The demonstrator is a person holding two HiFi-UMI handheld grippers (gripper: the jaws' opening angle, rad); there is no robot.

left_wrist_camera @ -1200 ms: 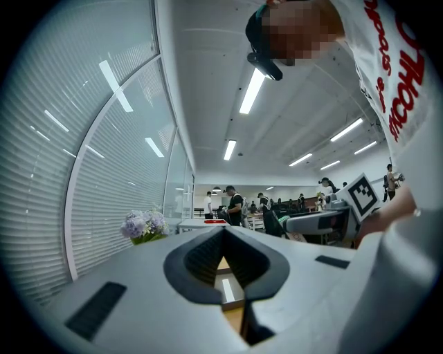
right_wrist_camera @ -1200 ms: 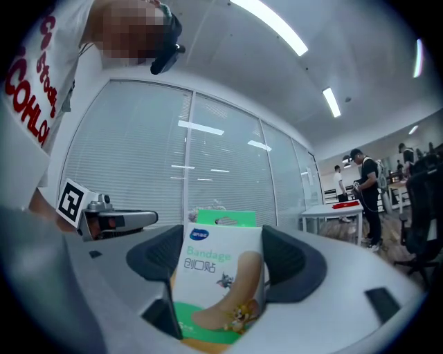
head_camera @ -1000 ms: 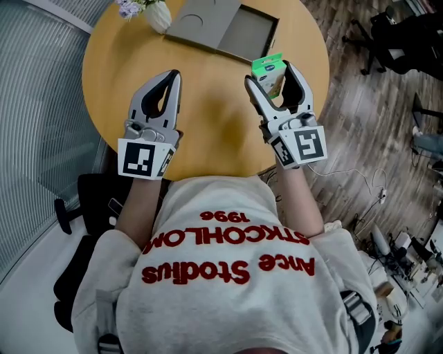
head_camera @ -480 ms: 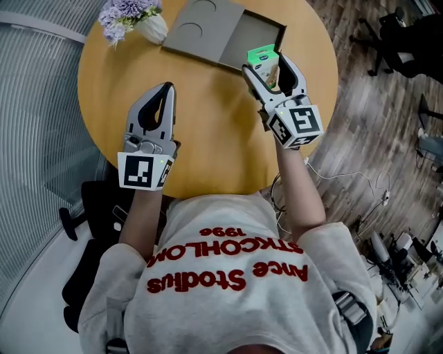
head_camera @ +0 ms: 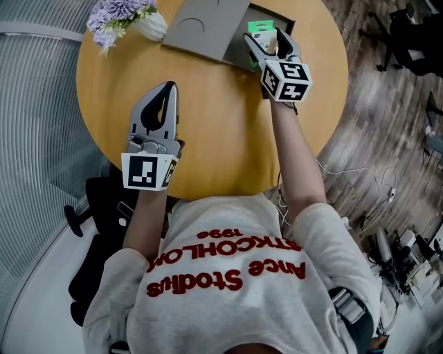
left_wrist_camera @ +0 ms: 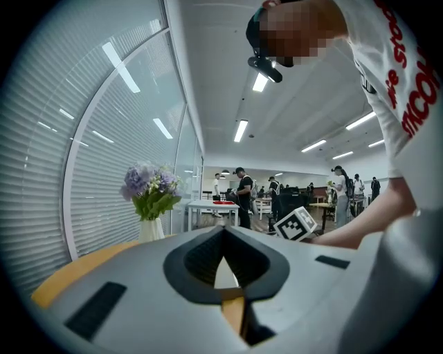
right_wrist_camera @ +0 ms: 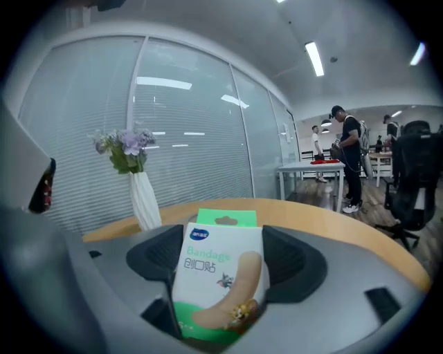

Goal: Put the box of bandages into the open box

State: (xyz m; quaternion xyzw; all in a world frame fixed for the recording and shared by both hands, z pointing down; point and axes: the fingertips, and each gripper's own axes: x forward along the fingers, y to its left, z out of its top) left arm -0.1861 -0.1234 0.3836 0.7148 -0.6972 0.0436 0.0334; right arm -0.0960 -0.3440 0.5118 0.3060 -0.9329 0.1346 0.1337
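Note:
My right gripper (head_camera: 266,40) is shut on the green and white box of bandages (head_camera: 261,29), which it holds over the open grey box (head_camera: 239,38) at the far side of the round table. In the right gripper view the box of bandages (right_wrist_camera: 218,276) stands upright between the dark pads (right_wrist_camera: 156,266). My left gripper (head_camera: 160,104) hovers over the near left part of the table, shut and empty. In the left gripper view its pads (left_wrist_camera: 187,259) meet with nothing between them.
A white vase of purple flowers (head_camera: 128,17) stands at the table's far left, next to the open box's flat lid (head_camera: 201,24). The wooden tabletop (head_camera: 214,117) ends close to my body. Office chairs (head_camera: 408,41) stand on the floor at the right.
My right gripper has carried the box of bandages away from me, from the table's right side to over the open box. The left gripper has hardly moved.

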